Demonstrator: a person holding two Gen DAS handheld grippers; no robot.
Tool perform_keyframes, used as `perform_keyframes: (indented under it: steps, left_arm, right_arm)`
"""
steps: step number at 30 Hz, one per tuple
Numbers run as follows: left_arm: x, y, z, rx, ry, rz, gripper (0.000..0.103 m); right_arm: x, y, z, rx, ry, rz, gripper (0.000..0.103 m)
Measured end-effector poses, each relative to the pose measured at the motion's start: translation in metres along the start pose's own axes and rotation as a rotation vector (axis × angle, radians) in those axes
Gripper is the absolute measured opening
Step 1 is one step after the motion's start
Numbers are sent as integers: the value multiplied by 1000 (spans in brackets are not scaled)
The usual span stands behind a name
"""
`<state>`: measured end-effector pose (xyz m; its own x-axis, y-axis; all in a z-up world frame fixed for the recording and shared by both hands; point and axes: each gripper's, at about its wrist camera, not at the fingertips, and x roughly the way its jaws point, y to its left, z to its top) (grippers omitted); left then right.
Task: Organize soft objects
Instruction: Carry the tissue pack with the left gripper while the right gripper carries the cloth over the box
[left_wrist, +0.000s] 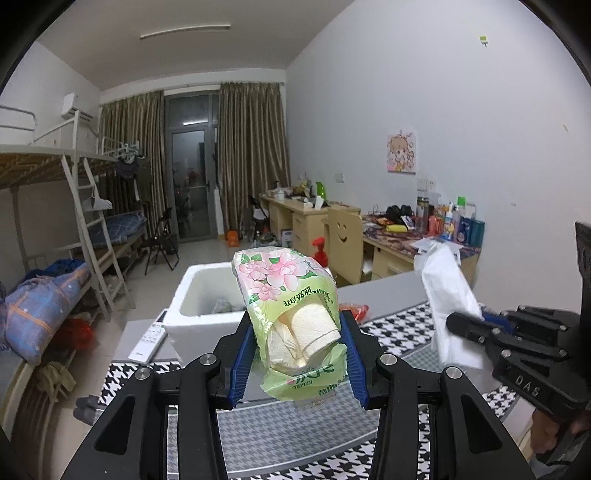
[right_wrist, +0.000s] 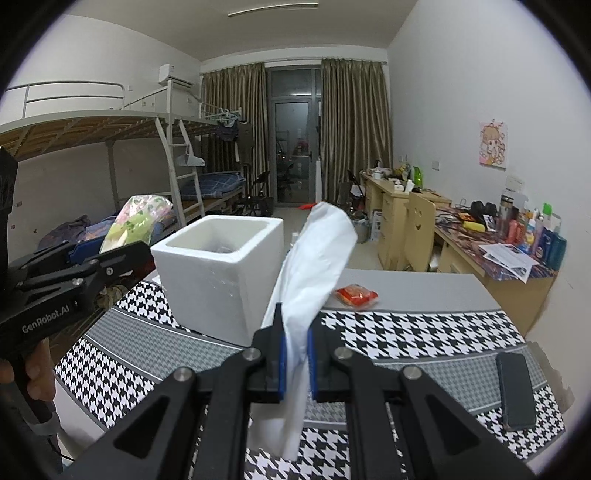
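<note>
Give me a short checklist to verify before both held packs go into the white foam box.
1. Left gripper clamps the green tissue-roll pack: ok.
2. Right gripper is shut on the white soft pack: ok.
3. Foam box is open on top: ok.
4. Room left inside the box: cannot tell, something lies at the bottom.
5. Red packet lies clear of the box: ok.

We run two matte black linkage grippers: left gripper (left_wrist: 299, 354), right gripper (right_wrist: 295, 363). Blue ribbed pads (left_wrist: 242, 354), silver pivot screws (left_wrist: 207, 359). White "GenRobot.AI" lettering on the left one's side, lower left of the right view; "DAS" embossed on the right one's body, lower right of the left view.
</note>
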<state>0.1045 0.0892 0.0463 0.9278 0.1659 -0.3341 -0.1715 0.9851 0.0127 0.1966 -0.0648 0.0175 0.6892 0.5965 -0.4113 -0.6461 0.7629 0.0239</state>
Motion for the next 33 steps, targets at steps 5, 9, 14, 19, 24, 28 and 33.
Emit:
perform_keyframes:
  steps: [5,9,14,19,24,28,33]
  left_arm:
    - [0,5,8,-1,-20,18,46]
    - [4,10,11,0,-23,39,46]
    - [12,18,15,-6,-20,53,46]
    - [17,26,19,-4,-24,69,46]
    - [23,31,26,-16,-28,79,46]
    - [27,34,29,-21,-27,82,46]
    - [36,38,36,-26,-29,97,46]
  right_arm:
    - [6,7,8,-4,0,25,12]
    - [11,14,13,-27,-7,37,12]
    - [21,19,23,-34,0,57,12]
    - [27,24,33,-48,-8,71,12]
    - [31,28,43,-49,-31,94,12]
    - [37,31,52,-59,-36,100,12]
    - [45,38,61,-79,-40,109,12]
